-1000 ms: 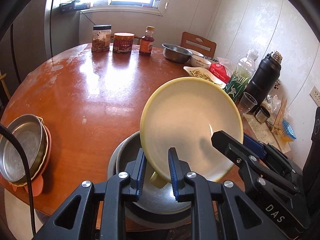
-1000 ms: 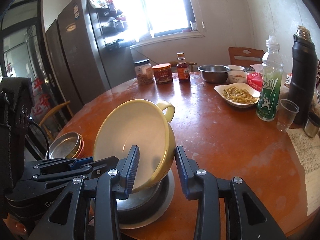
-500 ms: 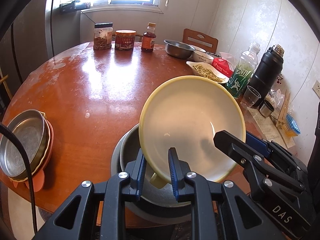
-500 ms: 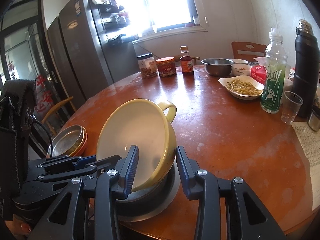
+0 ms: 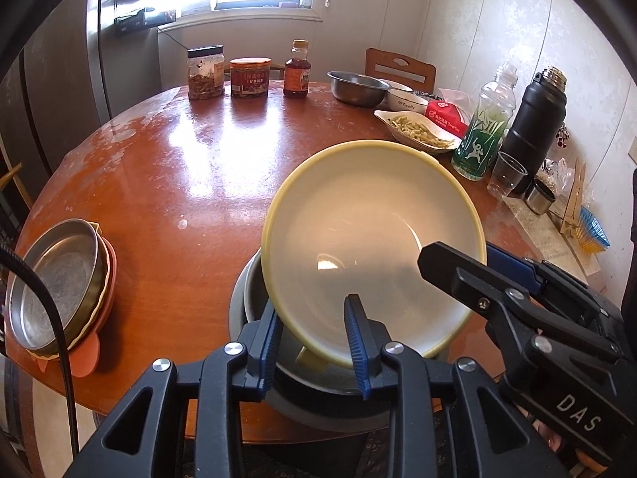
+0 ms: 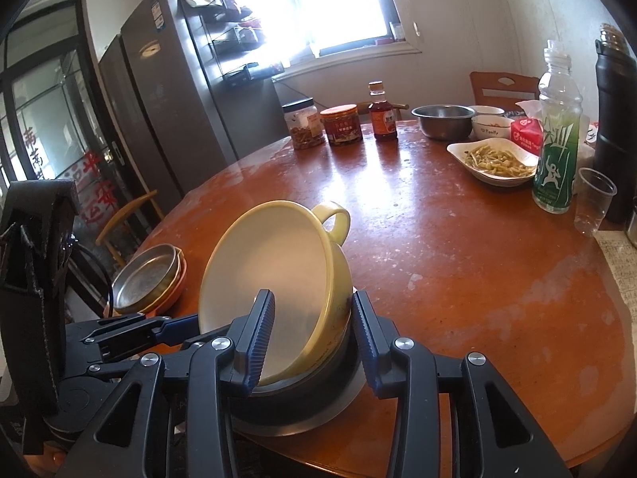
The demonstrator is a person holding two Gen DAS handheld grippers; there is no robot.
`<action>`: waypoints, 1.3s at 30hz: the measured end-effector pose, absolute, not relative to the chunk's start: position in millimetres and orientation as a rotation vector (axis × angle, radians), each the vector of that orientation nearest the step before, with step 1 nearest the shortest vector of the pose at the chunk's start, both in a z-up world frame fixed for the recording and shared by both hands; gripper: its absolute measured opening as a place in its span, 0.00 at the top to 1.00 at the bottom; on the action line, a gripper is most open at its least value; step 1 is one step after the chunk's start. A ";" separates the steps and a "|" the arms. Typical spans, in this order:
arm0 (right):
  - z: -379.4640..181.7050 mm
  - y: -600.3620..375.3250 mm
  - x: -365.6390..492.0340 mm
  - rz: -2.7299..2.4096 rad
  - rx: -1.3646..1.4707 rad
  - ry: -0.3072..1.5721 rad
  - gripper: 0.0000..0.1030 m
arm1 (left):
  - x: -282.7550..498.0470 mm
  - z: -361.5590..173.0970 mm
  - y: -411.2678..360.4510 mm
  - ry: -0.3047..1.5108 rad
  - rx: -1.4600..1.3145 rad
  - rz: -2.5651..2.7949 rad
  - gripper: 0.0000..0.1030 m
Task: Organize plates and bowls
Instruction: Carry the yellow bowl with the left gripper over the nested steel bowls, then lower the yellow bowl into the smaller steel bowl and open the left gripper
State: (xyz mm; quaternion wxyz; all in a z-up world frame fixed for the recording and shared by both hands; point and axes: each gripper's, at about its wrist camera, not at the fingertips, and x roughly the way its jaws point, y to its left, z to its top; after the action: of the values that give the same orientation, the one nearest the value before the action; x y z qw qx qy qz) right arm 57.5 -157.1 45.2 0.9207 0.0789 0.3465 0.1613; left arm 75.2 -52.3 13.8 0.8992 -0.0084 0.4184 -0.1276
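A yellow two-handled bowl [image 5: 358,247] [image 6: 270,271] stands tilted on its near edge inside a grey metal bowl [image 5: 254,298] [image 6: 302,394] at the table's near rim. My left gripper [image 5: 312,338] straddles the yellow bowl's near rim and lower handle. Its jaws are opening, and the pads stand apart from the rim. My right gripper [image 6: 310,338] has one finger inside the bowl and one outside, shut on its wall and keeping it tilted. A steel pan on stacked yellow and orange plates [image 5: 55,279] [image 6: 143,279] sits at the left edge.
At the far side stand two jars [image 5: 205,73], a sauce bottle [image 5: 296,75], a steel bowl [image 5: 356,87], a white bowl [image 5: 406,101] and a dish of food [image 5: 418,133]. A green bottle [image 5: 485,127], a black flask [image 5: 533,127] and a plastic cup [image 5: 505,175] line the right.
The left gripper's jaws have spread apart from the yellow bowl's rim and handle. The bowl stays tilted in the grey bowl, with the right gripper on it.
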 end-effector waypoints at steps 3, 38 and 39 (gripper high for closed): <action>43.8 -157.5 59.3 0.338 0.171 0.716 0.59 | 73.5 14.6 -51.1 0.862 -0.014 -0.263 0.67; 44.4 -164.5 55.2 0.378 0.251 0.718 0.52 | 59.5 30.4 -39.1 0.811 -0.017 -0.290 0.48; 45.2 -164.9 54.9 0.377 0.256 0.718 0.49 | 58.7 30.9 -38.3 0.807 -0.019 -0.290 0.48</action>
State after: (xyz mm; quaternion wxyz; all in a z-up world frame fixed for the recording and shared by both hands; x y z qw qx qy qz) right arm 54.9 -164.9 45.2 0.9109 0.1242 0.3483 0.1829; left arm 58.7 -38.3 30.9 0.9094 -0.0090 0.3914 -0.1405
